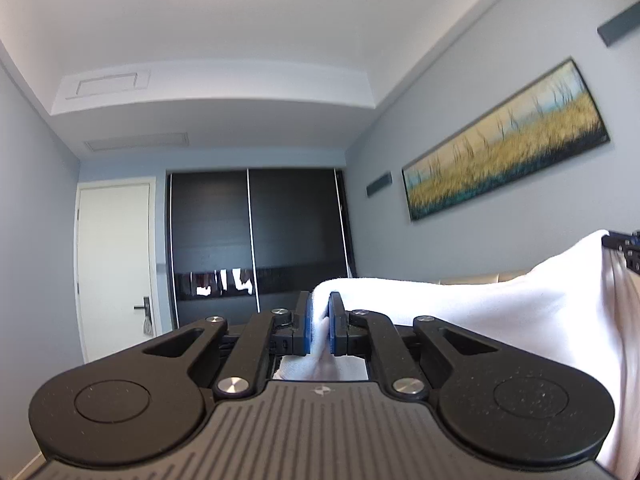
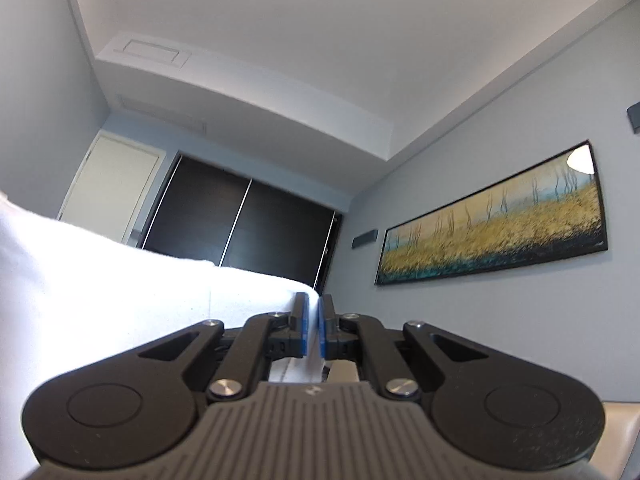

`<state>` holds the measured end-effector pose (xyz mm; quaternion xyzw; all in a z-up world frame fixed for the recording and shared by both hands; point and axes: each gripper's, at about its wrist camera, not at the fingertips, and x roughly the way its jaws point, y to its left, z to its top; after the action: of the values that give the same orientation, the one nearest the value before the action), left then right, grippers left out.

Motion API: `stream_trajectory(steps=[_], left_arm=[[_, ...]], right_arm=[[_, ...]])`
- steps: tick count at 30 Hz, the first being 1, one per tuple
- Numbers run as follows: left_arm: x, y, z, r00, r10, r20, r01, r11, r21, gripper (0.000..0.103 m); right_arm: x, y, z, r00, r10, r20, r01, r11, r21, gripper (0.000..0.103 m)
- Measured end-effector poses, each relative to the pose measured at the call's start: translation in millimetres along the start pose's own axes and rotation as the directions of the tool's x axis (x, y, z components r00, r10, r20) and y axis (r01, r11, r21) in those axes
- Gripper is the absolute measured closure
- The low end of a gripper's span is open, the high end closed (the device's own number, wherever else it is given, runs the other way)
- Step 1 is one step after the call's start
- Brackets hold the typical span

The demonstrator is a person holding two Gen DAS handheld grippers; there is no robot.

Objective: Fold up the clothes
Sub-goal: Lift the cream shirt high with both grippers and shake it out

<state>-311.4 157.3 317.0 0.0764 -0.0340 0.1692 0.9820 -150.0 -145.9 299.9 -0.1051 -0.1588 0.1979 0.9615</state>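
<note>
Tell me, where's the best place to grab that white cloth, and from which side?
Along its top edge, near the two corners, coming in level from the near side. The white cloth is limp, so two spread grips keep it flat. That is how it is held: the left claw and right claw are each shut on that edge, and it spans between them.

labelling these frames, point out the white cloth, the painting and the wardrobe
white cloth (image 1: 500,320), left wrist view, middle of the span stretched toward the right edge
painting (image 2: 492,228), right wrist view, centre of the yellow field
wardrobe (image 1: 256,236), left wrist view, dark sliding doors near the middle seam
</note>
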Motion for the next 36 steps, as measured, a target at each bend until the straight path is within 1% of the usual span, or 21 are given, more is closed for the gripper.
stream_trajectory(steps=[2, 4, 6, 8, 10, 13, 15, 16, 18, 19, 20, 21, 23, 25, 26, 29, 30, 31, 32, 34, 36], left_arm=[[19, -1, -12, 0.998, 0.001, -0.056, -0.001, 1.0, 0.007, 0.097], [43, 1, -29, 0.992, 0.007, -0.124, -0.005, 1.0, 0.011, 0.097], [71, 3, -52, 0.979, 0.013, -0.203, -0.011, 1.0, 0.015, 0.097], [103, 5, -78, 0.958, 0.022, -0.284, -0.017, 1.0, 0.019, 0.097], [138, 8, -110, 0.929, 0.031, -0.369, -0.026, 0.999, 0.018, 0.097], [189, 13, -161, 0.874, 0.043, -0.483, -0.041, 0.999, 0.015, 0.097], [219, 16, -194, 0.84, 0.051, -0.54, -0.052, 0.999, 0.014, 0.097], [234, 18, -211, 0.821, 0.055, -0.568, -0.057, 0.998, 0.013, 0.097], [252, 28, -243, 0.787, 0.065, -0.614, -0.075, 0.997, 0.01, 0.097], [259, 34, -259, 0.769, 0.07, -0.636, -0.084, 0.996, 0.008, 0.097], [267, 40, -274, 0.751, 0.075, -0.657, -0.094, 0.996, 0.007, 0.097], [276, 45, -287, 0.737, 0.081, -0.671, -0.101, 0.995, 0.009, 0.097], [291, 53, -308, 0.716, 0.083, -0.694, -0.111, 0.994, 0.005, 0.097], [303, 58, -325, 0.702, 0.084, -0.708, -0.12, 0.993, -0.001, 0.097], [306, 62, -334, 0.7, 0.08, -0.71, -0.121, 0.993, -0.007, 0.097], [315, 68, -354, 0.711, 0.058, -0.7, -0.124, 0.991, -0.044, 0.097], [322, 67, -365, 0.703, 0.057, -0.709, -0.124, 0.991, -0.043, 0.097], [331, 64, -376, 0.684, 0.063, -0.726, -0.125, 0.992, -0.032, 0.097], [338, 62, -390, 0.66, 0.066, -0.749, -0.127, 0.992, -0.025, 0.097], [351, 59, -419, 0.605, 0.066, -0.793, -0.13, 0.991, -0.017, 0.097], [361, 57, -447, 0.553, 0.063, -0.831, -0.127, 0.992, -0.009, 0.097]], right_arm=[[20, 8, -17, 0.998, 0.017, -0.054, -0.017, 1.0, -0.007, 0.097], [43, 17, -39, 0.993, 0.032, -0.117, -0.034, 0.999, -0.012, 0.097], [69, 28, -66, 0.982, 0.049, -0.184, -0.054, 0.998, -0.02, 0.097], [98, 43, -97, 0.961, 0.071, -0.266, -0.078, 0.997, -0.017, 0.097], [127, 60, -132, 0.932, 0.087, -0.352, -0.095, 0.995, -0.006, 0.097], [172, 89, -187, 0.879, 0.094, -0.468, -0.106, 0.994, -0.001, 0.097], [199, 109, -223, 0.843, 0.093, -0.53, -0.114, 0.993, -0.007, 0.097], [212, 117, -240, 0.821, 0.095, -0.563, -0.119, 0.993, -0.006, 0.097], [234, 133, -269, 0.777, 0.107, -0.62, -0.128, 0.992, 0.01, 0.097], [244, 141, -282, 0.759, 0.105, -0.643, -0.128, 0.992, 0.011, 0.097], [253, 149, -295, 0.746, 0.099, -0.659, -0.124, 0.992, 0.008, 0.097], [262, 155, -306, 0.737, 0.095, -0.669, -0.123, 0.992, 0.005, 0.097], [274, 169, -327, 0.719, 0.087, -0.689, -0.12, 0.993, 0.0, 0.097], [288, 177, -344, 0.705, 0.09, -0.704, -0.118, 0.993, 0.009, 0.097], [296, 181, -351, 0.698, 0.092, -0.71, -0.117, 0.993, 0.014, 0.097], [311, 193, -375, 0.682, 0.099, -0.725, -0.116, 0.993, 0.027, 0.097], [316, 198, -384, 0.674, 0.1, -0.732, -0.117, 0.993, 0.028, 0.097], [319, 202, -396, 0.659, 0.099, -0.745, -0.121, 0.992, 0.025, 0.097], [322, 207, -411, 0.64, 0.097, -0.763, -0.128, 0.992, 0.018, 0.097], [327, 216, -439, 0.598, 0.096, -0.796, -0.141, 0.99, 0.013, 0.097], [331, 222, -464, 0.551, 0.107, -0.828, -0.159, 0.987, 0.022, 0.097]])
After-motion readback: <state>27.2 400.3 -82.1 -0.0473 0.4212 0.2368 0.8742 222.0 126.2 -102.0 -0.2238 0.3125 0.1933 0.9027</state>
